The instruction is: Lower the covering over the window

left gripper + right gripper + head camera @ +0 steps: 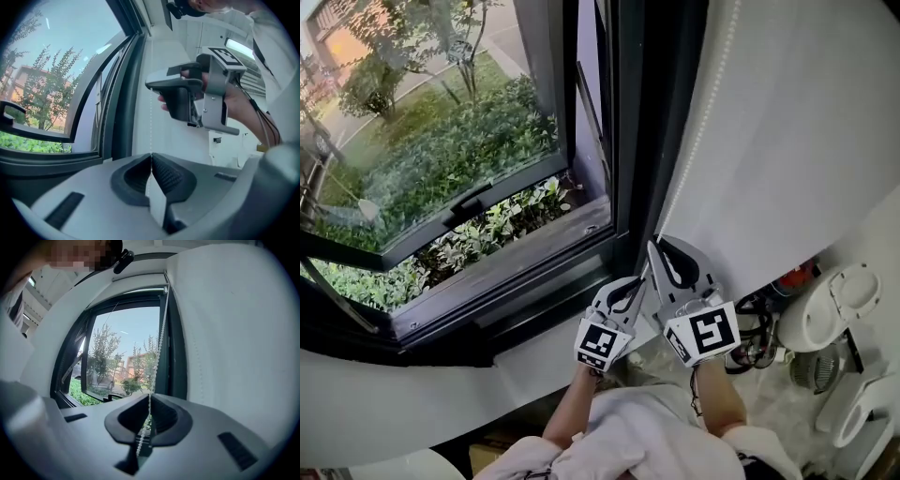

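Clamping the bead chain (705,141) with jaws pressed together: left gripper (638,282); right gripper (656,247) (higher up).

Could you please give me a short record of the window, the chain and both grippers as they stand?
window: sash tilted open, glass uncovered
outside: plants below the sash
chain: white beads, hanging beside the dark frame
left gripper: shut on chain, which runs up from its jaws
right gripper: shut on chain, held higher than the left gripper
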`<state>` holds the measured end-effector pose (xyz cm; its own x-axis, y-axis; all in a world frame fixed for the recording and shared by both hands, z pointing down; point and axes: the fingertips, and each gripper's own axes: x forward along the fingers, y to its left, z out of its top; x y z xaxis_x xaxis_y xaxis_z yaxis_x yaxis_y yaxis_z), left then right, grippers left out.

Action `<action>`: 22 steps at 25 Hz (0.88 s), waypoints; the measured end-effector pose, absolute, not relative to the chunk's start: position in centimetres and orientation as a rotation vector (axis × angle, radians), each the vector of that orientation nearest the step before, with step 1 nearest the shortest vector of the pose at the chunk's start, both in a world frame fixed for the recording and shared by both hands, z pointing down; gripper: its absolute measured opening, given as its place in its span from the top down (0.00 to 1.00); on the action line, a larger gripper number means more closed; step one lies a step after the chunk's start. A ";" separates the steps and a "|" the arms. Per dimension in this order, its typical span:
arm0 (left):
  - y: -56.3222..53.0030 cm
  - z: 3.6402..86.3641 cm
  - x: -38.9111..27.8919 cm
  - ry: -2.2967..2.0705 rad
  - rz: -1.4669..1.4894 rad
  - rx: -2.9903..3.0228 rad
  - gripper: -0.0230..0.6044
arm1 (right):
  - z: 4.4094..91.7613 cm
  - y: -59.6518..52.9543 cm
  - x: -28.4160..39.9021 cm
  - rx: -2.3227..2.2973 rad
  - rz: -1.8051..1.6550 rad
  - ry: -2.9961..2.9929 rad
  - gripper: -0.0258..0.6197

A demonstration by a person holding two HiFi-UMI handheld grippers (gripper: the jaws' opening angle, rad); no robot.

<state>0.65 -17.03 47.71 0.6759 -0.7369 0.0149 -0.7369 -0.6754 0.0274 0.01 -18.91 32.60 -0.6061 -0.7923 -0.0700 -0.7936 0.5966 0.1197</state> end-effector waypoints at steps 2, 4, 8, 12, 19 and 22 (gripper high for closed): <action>-17.0 47.8 0.6 -1.250 0.008 2.848 0.93 | 32.7 -18.8 -0.2 -1.379 0.190 2.781 0.96; -16.9 48.2 0.6 -1.250 0.026 2.844 0.93 | 33.1 -18.6 -0.4 -1.367 0.160 2.764 0.96; -16.6 50.1 0.3 -1.240 0.059 2.801 0.93 | 35.0 -18.3 -1.2 -1.331 0.101 2.795 0.97; -16.1 52.0 0.0 -1.234 0.075 2.762 0.93 | 37.0 -18.1 -1.3 -1.328 0.047 2.813 0.97; -15.5 55.2 0.0 -1.218 0.148 2.733 0.93 | 40.4 -17.7 -1.2 -1.339 -0.037 2.831 0.97; -15.2 56.6 0.1 -1.213 0.167 2.724 0.93 | 41.6 -17.5 -1.1 -1.332 -0.071 2.839 0.97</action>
